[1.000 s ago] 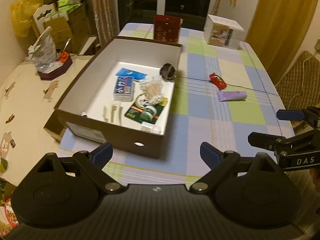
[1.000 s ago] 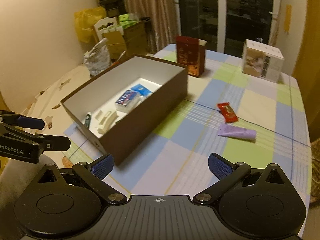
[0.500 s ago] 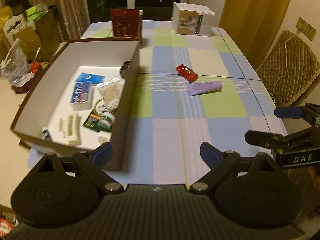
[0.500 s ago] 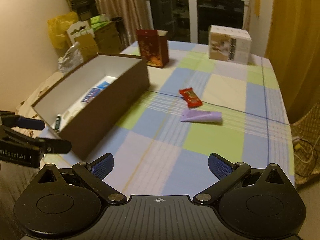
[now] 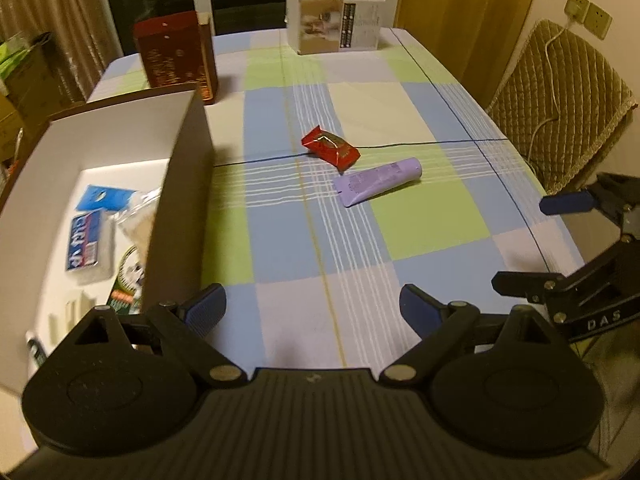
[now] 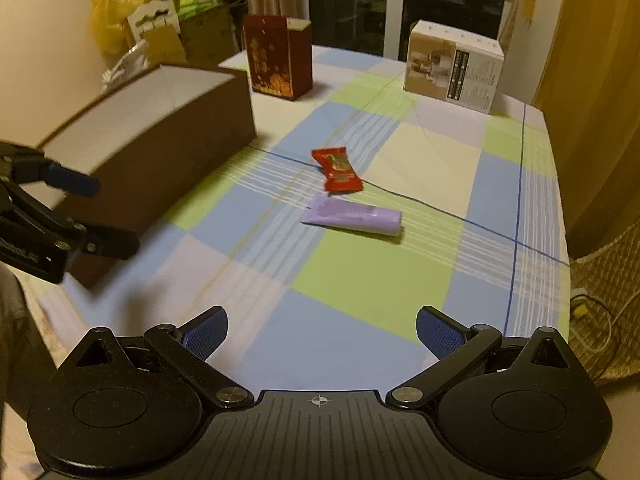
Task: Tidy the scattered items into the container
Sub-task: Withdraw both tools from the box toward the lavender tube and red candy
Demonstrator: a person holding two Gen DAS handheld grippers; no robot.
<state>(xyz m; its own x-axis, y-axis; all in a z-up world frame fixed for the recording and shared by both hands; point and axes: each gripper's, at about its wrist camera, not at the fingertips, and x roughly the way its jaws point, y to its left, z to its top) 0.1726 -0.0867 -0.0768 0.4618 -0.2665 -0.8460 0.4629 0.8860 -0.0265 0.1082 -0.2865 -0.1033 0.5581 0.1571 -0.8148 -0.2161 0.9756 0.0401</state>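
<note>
Two items loose: a red snack packet (image 5: 330, 147) and a purple tube (image 5: 379, 180) lie on the checked surface (image 5: 424, 224), touching or almost touching, the packet on the far side of the tube.
Container: a brown box with a white inside (image 5: 182, 184) stands at the left; both loose items are well apart from it, to its right.
Inside the box: a blue packet (image 5: 105, 197), a blue-and-white pack (image 5: 84, 245) with print too blurred to read, a clear bag (image 5: 140, 220) and a green printed card (image 5: 127, 280).
Writing: "DAS" shows in white on the right gripper's body in the left wrist view; print on the white carton (image 5: 334, 18) and gold marks on the dark red carton (image 5: 176, 58) at the far end cannot be read.
Left gripper (image 5: 313, 312): jaws wide apart, holding nothing, near edge of the surface, just right of the box wall.
Right gripper (image 6: 321, 334): jaws wide apart, empty, facing the tube.
Change since half a second ago: both views have closed in on the packet and tube, which now look larger and more central; the box has slid further left in both.
</note>
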